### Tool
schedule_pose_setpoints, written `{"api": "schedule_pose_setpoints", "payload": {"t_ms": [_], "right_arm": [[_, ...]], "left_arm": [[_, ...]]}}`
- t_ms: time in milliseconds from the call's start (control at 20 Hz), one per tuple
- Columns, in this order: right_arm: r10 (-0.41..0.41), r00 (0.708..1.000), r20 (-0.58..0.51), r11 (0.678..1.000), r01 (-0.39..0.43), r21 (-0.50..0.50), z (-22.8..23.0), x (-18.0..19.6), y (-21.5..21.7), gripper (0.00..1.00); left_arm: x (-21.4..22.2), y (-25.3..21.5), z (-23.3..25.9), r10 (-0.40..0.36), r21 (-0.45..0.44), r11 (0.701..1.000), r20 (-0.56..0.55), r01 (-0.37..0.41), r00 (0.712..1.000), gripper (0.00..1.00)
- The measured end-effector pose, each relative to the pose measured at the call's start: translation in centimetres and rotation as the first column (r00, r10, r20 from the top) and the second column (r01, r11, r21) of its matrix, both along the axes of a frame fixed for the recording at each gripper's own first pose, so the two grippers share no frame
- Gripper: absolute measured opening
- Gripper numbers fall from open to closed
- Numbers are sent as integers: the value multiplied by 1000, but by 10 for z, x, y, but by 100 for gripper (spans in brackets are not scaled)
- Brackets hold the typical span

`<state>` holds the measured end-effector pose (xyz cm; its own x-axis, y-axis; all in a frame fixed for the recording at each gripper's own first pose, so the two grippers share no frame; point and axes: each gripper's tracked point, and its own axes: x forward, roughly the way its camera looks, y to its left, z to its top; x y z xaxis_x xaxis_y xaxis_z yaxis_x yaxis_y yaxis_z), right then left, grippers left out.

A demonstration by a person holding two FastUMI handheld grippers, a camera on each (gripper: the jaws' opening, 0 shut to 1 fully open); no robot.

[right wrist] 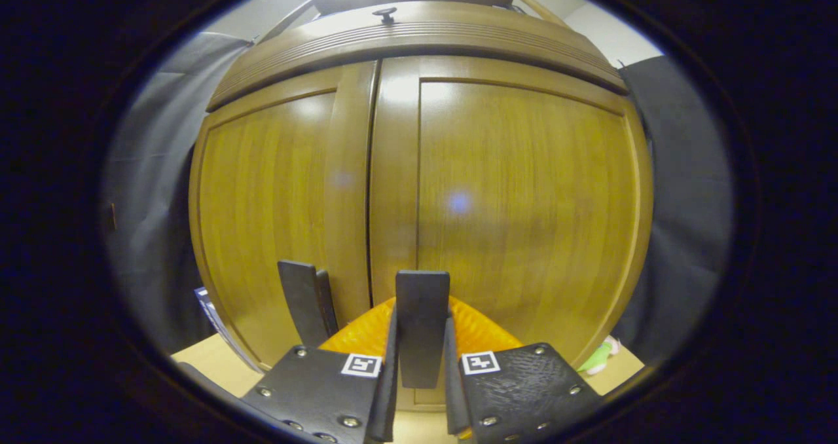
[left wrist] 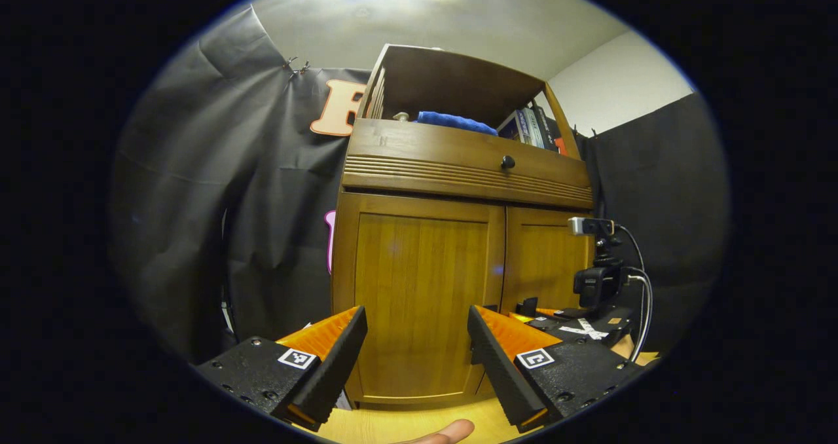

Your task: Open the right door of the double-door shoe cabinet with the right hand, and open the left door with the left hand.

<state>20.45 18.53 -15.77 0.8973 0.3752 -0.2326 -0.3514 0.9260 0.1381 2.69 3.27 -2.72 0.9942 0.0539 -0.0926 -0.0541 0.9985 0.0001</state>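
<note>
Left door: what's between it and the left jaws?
Nothing stands there. In the left gripper view, a bare wooden surface runs from the open left gripper to the left door.

Setting: a staged recording booth, not a lived-in home. Black cloth [left wrist: 262, 188] hangs as the wall behind and beside a wooden shoe cabinet [left wrist: 452, 188], clipped up at 11 o'clock in the left gripper view. A white room wall [left wrist: 615, 84] and ceiling show above the cloth at 1 o'clock. Household props sit on the open shelf: a blue towel [left wrist: 455, 122] and books [left wrist: 533, 128]. The cabinet stands on a light wooden surface [left wrist: 393, 424].
</note>
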Motion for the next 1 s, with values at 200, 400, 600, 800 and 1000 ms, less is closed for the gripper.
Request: {"api": "schedule_pose_setpoints", "payload": {"t_ms": [200,400,600,800,1000], "right_arm": [[5,1000,-7,1000,-5,7,2,-7,-4,30],[39,999,-34,999,-39,16,-3,-24,-11,33],[76,996,-50,997,-75,32,-7,-35,-15,30],[83,995,-56,996,-81,35,-4,-36,-17,21],[106,992,-62,992,-101,69,3,-47,-25,21]], "left_arm": [[-2,0,2,5,9,1000,5,-5,1000,95],[-3,-2,2,4,12,1000,9,-4,1000,92],[-1,-4,-1,1,23,1000,4,-1,1000,92],[2,-5,-6,-2,24,1000,-11,2,1000,92],[3,-1,-5,6,23,1000,-7,-6,1000,92]]}}
